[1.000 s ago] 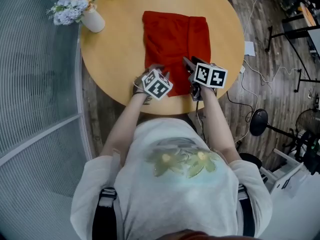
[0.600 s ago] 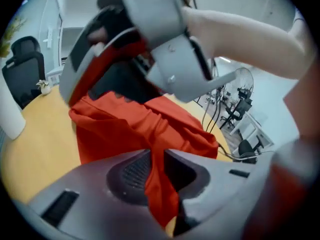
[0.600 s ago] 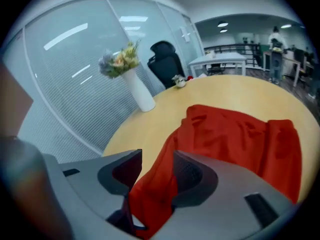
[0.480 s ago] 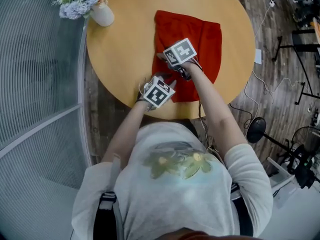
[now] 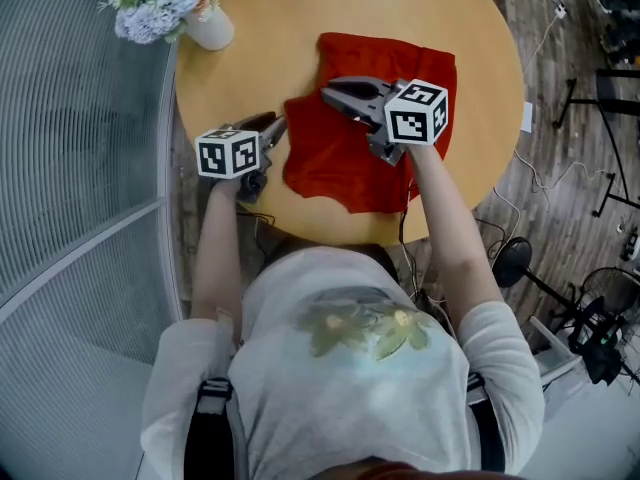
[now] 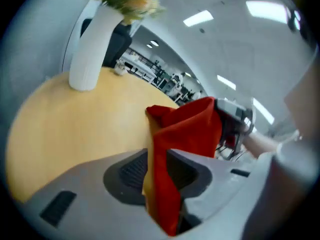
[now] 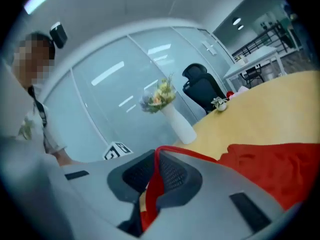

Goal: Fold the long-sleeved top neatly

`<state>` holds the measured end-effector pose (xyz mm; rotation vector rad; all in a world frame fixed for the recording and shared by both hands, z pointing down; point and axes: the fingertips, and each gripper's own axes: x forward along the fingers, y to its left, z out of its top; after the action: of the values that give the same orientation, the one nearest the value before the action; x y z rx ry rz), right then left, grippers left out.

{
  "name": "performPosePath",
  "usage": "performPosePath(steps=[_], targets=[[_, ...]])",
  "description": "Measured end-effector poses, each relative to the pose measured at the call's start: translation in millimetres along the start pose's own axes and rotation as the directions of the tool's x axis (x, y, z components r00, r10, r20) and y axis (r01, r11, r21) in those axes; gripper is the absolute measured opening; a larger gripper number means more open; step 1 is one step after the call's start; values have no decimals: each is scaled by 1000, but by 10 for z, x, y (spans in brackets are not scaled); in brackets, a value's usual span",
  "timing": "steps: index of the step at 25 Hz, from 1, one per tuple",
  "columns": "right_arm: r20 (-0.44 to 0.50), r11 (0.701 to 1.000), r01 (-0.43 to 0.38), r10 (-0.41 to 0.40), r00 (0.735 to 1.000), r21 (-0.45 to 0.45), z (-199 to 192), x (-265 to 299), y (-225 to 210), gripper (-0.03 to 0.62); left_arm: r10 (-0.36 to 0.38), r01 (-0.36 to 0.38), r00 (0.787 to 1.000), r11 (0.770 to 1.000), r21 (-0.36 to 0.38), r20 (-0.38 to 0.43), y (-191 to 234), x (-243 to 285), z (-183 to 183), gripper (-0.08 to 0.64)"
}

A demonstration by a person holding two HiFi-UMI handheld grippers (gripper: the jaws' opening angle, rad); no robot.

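Since a second ago the left hand-held gripper (image 5: 277,125) has swung from the near hem out to the left edge of the red long-sleeved top (image 5: 345,163), and the right hand-held gripper (image 5: 326,90) has crossed over the cloth, pointing left. Left jaws are opening, with a thick red fold pinched between the pads. Right jaws are closing on a thin red edge, raised off the surface. Garment lies part-folded on the round wooden tabletop (image 5: 290,13) — white vase of flowers (image 5: 209,30) stands well apart, far left.
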<state>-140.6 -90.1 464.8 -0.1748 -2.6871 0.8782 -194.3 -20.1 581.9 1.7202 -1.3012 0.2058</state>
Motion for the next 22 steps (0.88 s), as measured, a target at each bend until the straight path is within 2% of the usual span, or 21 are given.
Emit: performPosePath(steps=[1, 3, 4, 5, 6, 7, 8, 10, 12, 14, 16, 18, 20, 22], targets=[[48, 999, -32, 30, 998, 34, 92, -56, 20, 40, -92, 94, 996, 990, -110, 20, -85, 71, 33, 103], [103, 993, -77, 67, 992, 94, 171, -148, 18, 40, -231, 236, 972, 937, -256, 51, -259, 248, 35, 117], [109, 990, -85, 73, 991, 111, 166, -176, 7, 40, -265, 271, 962, 919, -287, 61, -316, 332, 27, 117], [104, 989, -83, 70, 992, 119, 145, -196, -9, 40, -278, 288, 958, 911, -294, 75, -354, 393, 37, 115], [95, 990, -73, 62, 994, 121, 117, -213, -30, 40, -273, 290, 957, 914, -285, 97, -374, 419, 76, 106], [88, 991, -61, 50, 995, 120, 91, -231, -54, 40, -254, 280, 959, 922, -269, 128, -373, 409, 140, 81], [82, 992, -47, 38, 996, 119, 72, -247, -78, 40, -227, 263, 960, 932, -249, 162, -353, 370, 214, 15], [74, 993, -19, 10, 997, 118, 44, -258, -118, 40, -170, 215, 963, 954, -211, 211, -261, 233, 334, 12], [59, 994, 28, -35, 998, 104, 21, -203, -151, 40, -114, 154, 967, 973, -169, 227, -153, 46, 402, 12], [32, 994, 97, -99, 995, 52, 15, -71, -166, 40, -56, 86, 973, 988, -129, 223, -86, -156, 420, 12], [19, 991, 129, -129, 991, -19, 51, 125, -99, 40, 0, 21, 979, 995, -97, 206, -41, -331, 362, 12], [28, 992, 88, -86, 996, -86, 135, 336, 108, 40, 37, -22, 980, 997, -76, 194, -32, -470, 246, 12], [23, 985, -6, 10, 1000, -173, 180, 514, 411, 40, 60, -47, 981, 996, -74, 186, -34, -573, 91, 12], [-57, 965, -107, 96, 994, -241, 47, 648, 657, 40, 81, -67, 982, 994, -85, 170, -3, -638, -91, 12]])
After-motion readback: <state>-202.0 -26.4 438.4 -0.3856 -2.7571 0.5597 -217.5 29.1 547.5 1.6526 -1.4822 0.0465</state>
